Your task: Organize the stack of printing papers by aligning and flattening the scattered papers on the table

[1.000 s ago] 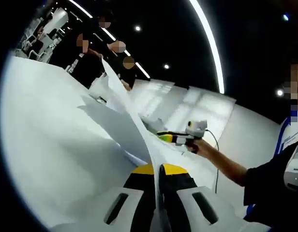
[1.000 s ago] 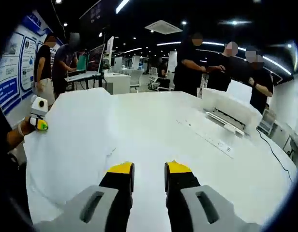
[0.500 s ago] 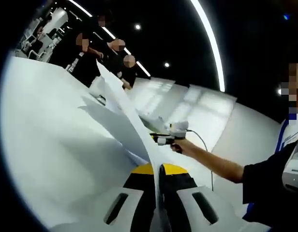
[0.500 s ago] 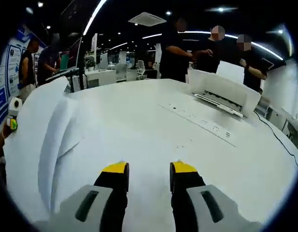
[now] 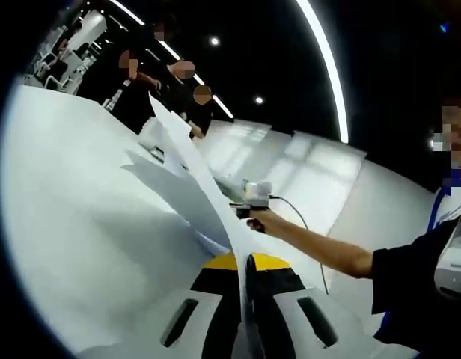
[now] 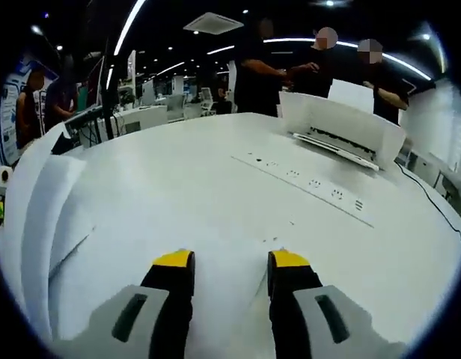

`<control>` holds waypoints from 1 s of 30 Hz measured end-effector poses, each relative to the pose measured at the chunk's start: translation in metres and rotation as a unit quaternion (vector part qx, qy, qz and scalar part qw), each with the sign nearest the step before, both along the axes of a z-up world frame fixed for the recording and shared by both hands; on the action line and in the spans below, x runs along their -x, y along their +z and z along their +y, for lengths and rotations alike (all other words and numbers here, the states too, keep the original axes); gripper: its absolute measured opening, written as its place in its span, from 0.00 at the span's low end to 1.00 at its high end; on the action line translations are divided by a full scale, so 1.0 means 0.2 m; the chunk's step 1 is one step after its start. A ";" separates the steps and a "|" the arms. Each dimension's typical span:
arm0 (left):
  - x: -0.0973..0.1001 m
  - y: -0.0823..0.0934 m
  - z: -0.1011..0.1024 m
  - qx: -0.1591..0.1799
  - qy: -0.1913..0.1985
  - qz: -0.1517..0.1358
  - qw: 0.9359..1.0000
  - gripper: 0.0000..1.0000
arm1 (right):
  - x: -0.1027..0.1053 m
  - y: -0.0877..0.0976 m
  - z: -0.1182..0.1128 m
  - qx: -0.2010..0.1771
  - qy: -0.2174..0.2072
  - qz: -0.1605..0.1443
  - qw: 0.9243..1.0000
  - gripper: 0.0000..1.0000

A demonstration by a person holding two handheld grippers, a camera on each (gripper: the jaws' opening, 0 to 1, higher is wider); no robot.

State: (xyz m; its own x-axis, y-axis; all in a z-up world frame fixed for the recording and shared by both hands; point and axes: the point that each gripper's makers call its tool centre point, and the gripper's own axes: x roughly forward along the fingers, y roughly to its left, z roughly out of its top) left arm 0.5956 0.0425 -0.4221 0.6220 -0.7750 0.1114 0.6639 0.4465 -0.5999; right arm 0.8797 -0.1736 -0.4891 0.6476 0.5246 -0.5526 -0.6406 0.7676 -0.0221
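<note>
Left tongs (image 5: 246,263) clenching the near edge of a paper sheet (image 5: 193,161), sheet curving up off the white bench (image 5: 58,194). Right tongs (image 6: 230,262) released, hovering over papers (image 6: 51,217) lying at the bench's left; printer (image 6: 343,131) sitting far right

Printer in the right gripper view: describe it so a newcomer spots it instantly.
Start at the big white table and follow the row of inset sockets to the far right edge. The printer sits there, a white box with a raised paper tray, the table's sole boxy object.
</note>
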 end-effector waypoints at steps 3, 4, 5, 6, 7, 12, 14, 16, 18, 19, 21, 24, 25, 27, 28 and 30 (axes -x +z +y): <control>0.00 0.00 0.00 0.001 0.000 0.000 1.000 0.07 | -0.04 0.00 0.00 0.004 -0.004 -0.004 1.000 0.39; 0.00 0.00 0.00 0.001 0.000 0.000 1.000 0.07 | -0.04 0.00 0.01 0.005 -0.007 -0.005 1.000 0.40; 0.00 0.00 0.00 0.001 0.000 0.000 1.000 0.07 | -0.04 0.00 0.01 0.002 -0.009 -0.004 1.000 0.40; 0.00 0.00 0.00 0.001 0.000 0.000 1.000 0.07 | -0.03 0.00 0.02 -0.010 -0.017 0.007 1.000 0.40; 0.00 0.00 0.00 0.002 -0.001 0.000 1.000 0.07 | -0.02 -0.01 0.02 -0.020 -0.025 0.019 0.999 0.40; 0.00 0.00 0.00 0.002 -0.001 0.000 1.000 0.07 | -0.03 -0.02 -0.01 -0.015 -0.029 0.009 0.999 0.38; 0.00 0.00 0.00 0.002 -0.001 0.000 1.000 0.07 | -0.03 -0.02 0.00 -0.018 -0.027 0.005 0.999 0.29; 0.00 0.00 0.00 0.003 -0.001 0.000 1.000 0.07 | 0.02 -0.01 0.05 -0.033 -0.002 0.014 0.999 0.03; 0.00 0.00 0.00 0.003 -0.001 0.000 1.000 0.07 | 0.01 0.00 0.05 -0.038 -0.015 0.019 0.999 0.02; -0.01 0.00 0.00 0.003 -0.001 0.000 1.000 0.07 | 0.02 0.01 0.05 -0.037 -0.014 0.017 0.999 0.02; -0.01 0.00 0.00 0.002 -0.001 0.000 1.000 0.07 | 0.03 0.02 0.05 -0.035 -0.012 0.019 0.999 0.00; -0.01 0.00 0.01 0.002 -0.001 0.001 1.000 0.07 | 0.05 0.08 0.02 -0.031 -0.018 0.012 0.999 0.00; -0.01 0.00 0.01 0.002 -0.001 0.001 1.000 0.07 | 0.05 0.16 0.00 -0.042 -0.021 -0.007 0.999 0.00; -0.01 0.00 0.01 0.003 -0.001 0.001 1.000 0.07 | 0.05 0.31 -0.06 -0.041 -0.032 -0.039 0.998 0.00; -0.01 0.00 0.01 0.003 -0.001 0.001 1.000 0.07 | 0.05 0.41 -0.09 -0.033 -0.033 -0.068 0.997 0.00; -0.01 0.00 0.01 0.003 -0.002 0.002 1.000 0.07 | 0.07 0.62 -0.12 -0.028 -0.033 -0.121 0.992 0.00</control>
